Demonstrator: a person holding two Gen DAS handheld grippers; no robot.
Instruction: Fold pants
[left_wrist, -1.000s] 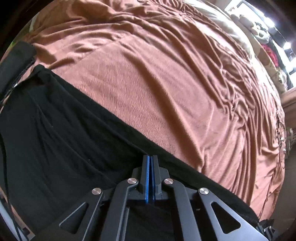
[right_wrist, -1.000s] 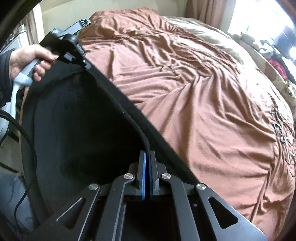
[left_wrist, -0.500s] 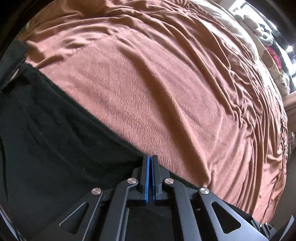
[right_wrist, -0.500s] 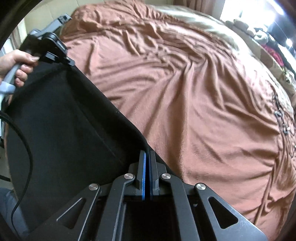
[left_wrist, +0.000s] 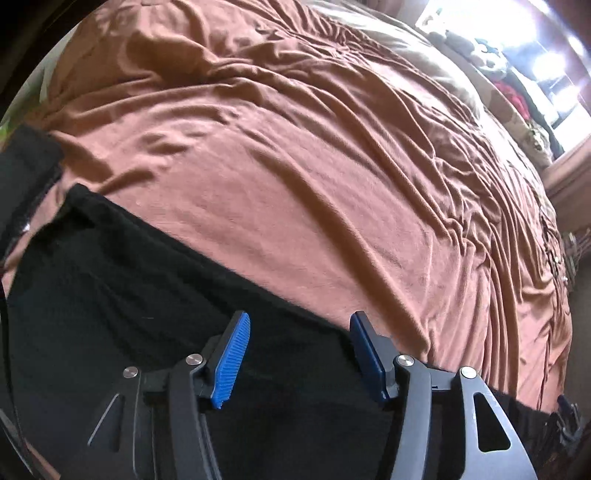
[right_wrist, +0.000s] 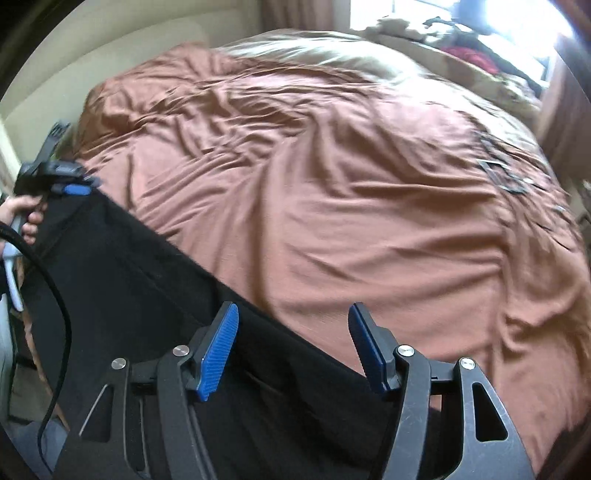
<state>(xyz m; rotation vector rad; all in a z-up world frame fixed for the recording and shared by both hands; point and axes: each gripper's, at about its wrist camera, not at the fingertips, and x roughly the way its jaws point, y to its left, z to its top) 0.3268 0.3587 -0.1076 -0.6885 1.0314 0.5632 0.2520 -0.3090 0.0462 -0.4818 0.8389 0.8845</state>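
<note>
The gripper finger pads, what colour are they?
Blue ribbed pads, clearest in the left wrist view.

Black pants (left_wrist: 110, 314); rust-brown bedspread (left_wrist: 295, 166); blue ribbed claw pads (left_wrist: 231, 363)

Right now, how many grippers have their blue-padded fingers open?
2. The left gripper is open over the black pants lying on the brown bedspread; the right gripper is open above the same pants' edge.
</note>
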